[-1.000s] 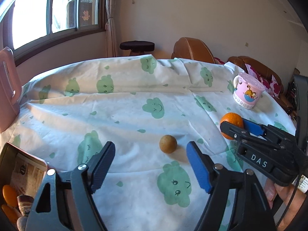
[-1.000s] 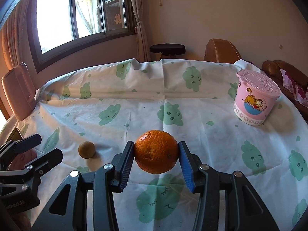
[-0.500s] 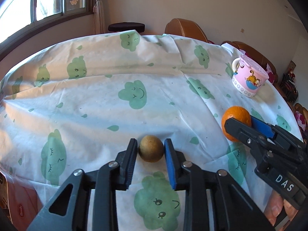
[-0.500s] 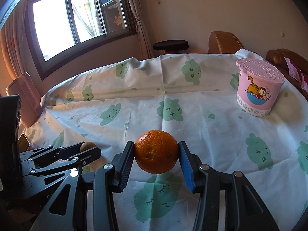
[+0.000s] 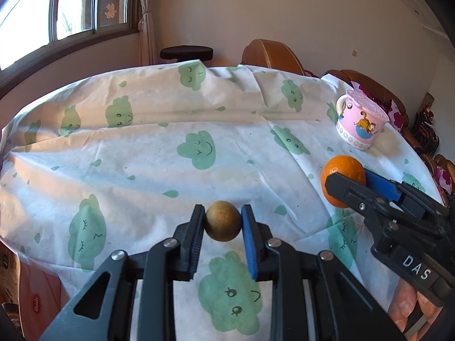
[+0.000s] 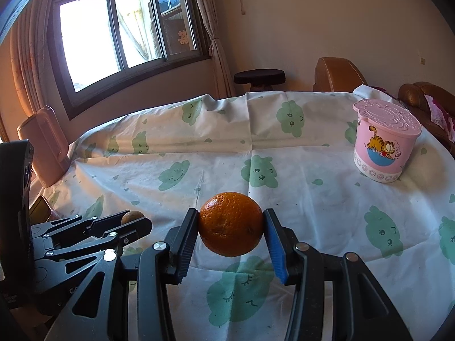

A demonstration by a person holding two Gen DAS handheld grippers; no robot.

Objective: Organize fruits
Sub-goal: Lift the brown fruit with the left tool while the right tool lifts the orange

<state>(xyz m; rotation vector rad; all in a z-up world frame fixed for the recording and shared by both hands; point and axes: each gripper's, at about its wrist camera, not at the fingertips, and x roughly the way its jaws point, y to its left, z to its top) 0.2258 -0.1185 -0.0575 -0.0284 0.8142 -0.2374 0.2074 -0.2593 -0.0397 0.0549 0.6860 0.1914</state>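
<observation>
Left gripper [image 5: 222,221] closed on small brown fruit [image 5: 222,221], held at near centre above cloth-covered counter [image 5: 170,170]. Right gripper [image 6: 231,226] clamped on orange [image 6: 230,224], raised clear of cloth. Pink lidded cup [image 6: 384,147] stood far right.

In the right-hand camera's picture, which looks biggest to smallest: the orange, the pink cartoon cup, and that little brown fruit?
As they look in the right wrist view:
1. pink cup and orange: about alike. The orange sits much nearer the camera, so the cup is likely truly bigger.
2. brown fruit: smallest, though partly hidden by the left gripper.
</observation>
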